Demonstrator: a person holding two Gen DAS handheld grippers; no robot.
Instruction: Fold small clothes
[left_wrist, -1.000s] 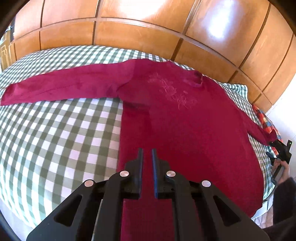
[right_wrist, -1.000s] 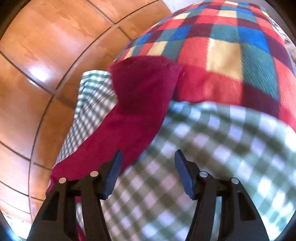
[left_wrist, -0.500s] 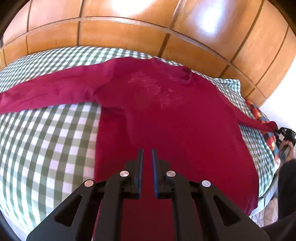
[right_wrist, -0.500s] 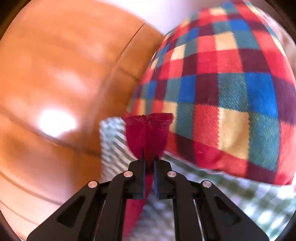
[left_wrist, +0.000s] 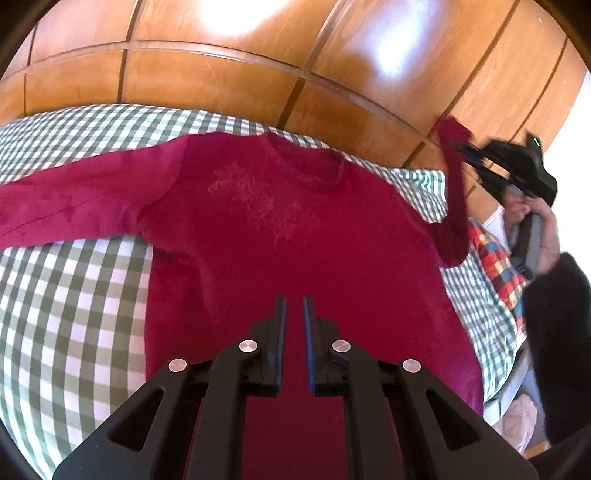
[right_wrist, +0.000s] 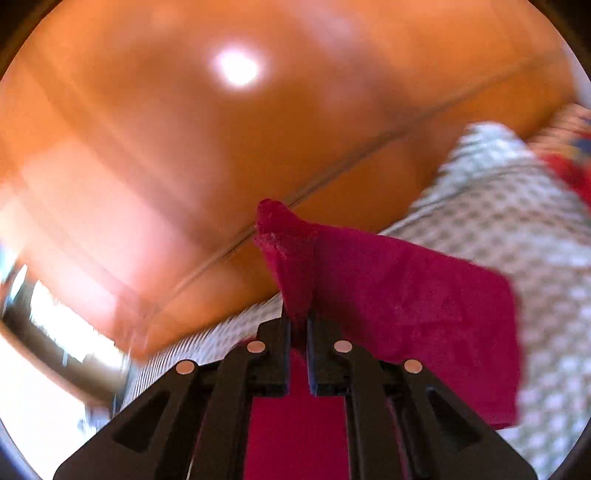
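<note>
Since the earlier frame, right gripper (right_wrist: 296, 325) lifts the sleeve (right_wrist: 291, 258), clamped, at frame centre; the thin pinch may slip. Left gripper (left_wrist: 294, 306) hovers nearly together, holding nothing, above the sweater (left_wrist: 280, 236).

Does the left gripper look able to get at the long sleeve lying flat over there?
Probably yes. The left gripper hovers nearly shut over the sweater, holding nothing, and the flat sleeve lies uncovered on the checked bedspread.

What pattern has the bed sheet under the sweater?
Green and white checks, clearest in the left wrist view.
</note>
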